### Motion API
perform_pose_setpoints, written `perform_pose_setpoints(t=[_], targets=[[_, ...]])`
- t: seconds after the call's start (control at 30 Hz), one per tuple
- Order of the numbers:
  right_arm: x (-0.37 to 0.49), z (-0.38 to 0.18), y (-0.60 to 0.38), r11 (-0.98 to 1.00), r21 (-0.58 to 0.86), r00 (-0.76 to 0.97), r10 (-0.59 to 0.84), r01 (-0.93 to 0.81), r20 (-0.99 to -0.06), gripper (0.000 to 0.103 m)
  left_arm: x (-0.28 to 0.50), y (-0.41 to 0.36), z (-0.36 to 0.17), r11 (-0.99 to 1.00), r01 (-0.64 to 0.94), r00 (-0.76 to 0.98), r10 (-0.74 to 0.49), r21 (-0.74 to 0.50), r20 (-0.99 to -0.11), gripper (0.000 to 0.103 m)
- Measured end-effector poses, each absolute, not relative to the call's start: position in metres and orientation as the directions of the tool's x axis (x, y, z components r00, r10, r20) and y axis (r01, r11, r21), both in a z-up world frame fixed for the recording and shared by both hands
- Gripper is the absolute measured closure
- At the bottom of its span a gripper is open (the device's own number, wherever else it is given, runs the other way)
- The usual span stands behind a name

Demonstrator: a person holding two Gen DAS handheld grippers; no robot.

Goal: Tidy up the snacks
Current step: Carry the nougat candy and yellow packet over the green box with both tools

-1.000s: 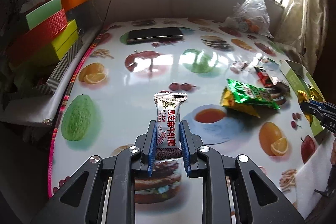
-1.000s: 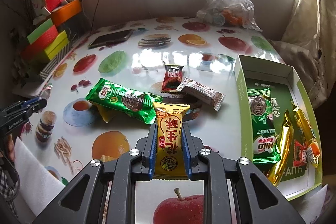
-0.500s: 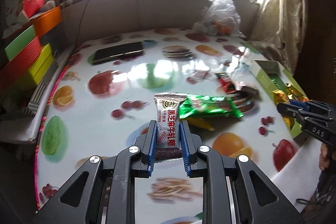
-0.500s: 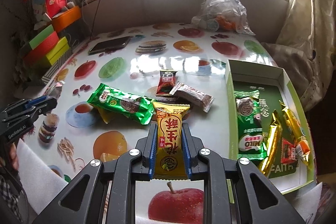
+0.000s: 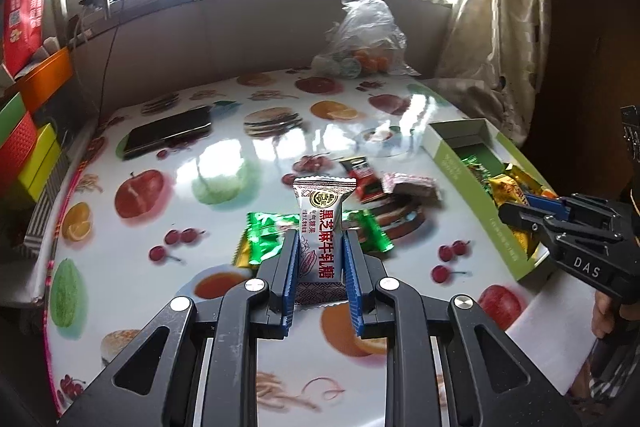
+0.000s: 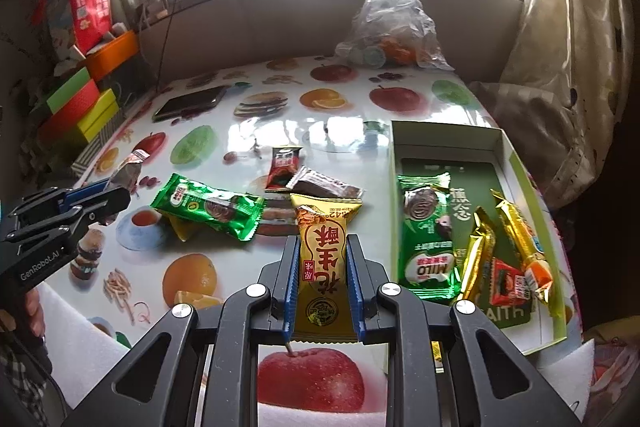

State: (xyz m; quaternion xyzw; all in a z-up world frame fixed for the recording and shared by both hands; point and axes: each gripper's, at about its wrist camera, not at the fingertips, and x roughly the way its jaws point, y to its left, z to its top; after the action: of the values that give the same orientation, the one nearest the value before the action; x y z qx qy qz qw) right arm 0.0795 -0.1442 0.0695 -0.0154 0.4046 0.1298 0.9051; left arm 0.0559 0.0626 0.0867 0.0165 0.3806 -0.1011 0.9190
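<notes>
The left tool (image 5: pixel 319 259) squeezes a white candy packet with red letters (image 5: pixel 323 227); the right tool (image 6: pixel 322 267) squeezes a yellow snack packet (image 6: pixel 323 259). Both hang above the fruit-print table (image 6: pixel 224 131), left of the open green box (image 6: pixel 520 171).

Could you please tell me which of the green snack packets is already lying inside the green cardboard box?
The green Milo packet lies inside the green cardboard box, beside gold wrappers. The other long green packet lies out on the fruit-print tablecloth.

both grippers are held level over the desk: left gripper (image 5: pixel 319 259) and right gripper (image 6: pixel 323 279), jaws closed on wrappers.
</notes>
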Motion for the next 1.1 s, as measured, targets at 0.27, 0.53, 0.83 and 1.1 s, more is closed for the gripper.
perform_pose_setpoints(t=[0.27, 0.53, 0.83, 1.1], targets=[[0.076, 0.079, -0.161, 0.975, 0.069, 0.658, 0.195, -0.213, -0.727, 0.082, 0.064, 0.039, 0.095, 0.967, 0.248, 0.689, -0.221, -0.062, -0.690, 0.081], [0.074, 0.087, -0.181, 0.983, 0.068, 0.672, 0.167, -0.172, -0.722, 0.082, 0.073, 0.017, 0.102, 0.954, 0.291, 0.682, -0.259, -0.071, -0.684, 0.081], [0.072, 0.093, -0.196, 0.988, 0.073, 0.683, 0.148, -0.138, -0.715, 0.082, 0.082, -0.004, 0.110, 0.942, 0.325, 0.675, -0.295, -0.086, -0.677, 0.081], [0.074, 0.096, -0.218, 0.993, 0.076, 0.692, 0.118, -0.092, -0.712, 0.082, 0.099, -0.037, 0.115, 0.911, 0.394, 0.645, -0.367, -0.121, -0.670, 0.081]])
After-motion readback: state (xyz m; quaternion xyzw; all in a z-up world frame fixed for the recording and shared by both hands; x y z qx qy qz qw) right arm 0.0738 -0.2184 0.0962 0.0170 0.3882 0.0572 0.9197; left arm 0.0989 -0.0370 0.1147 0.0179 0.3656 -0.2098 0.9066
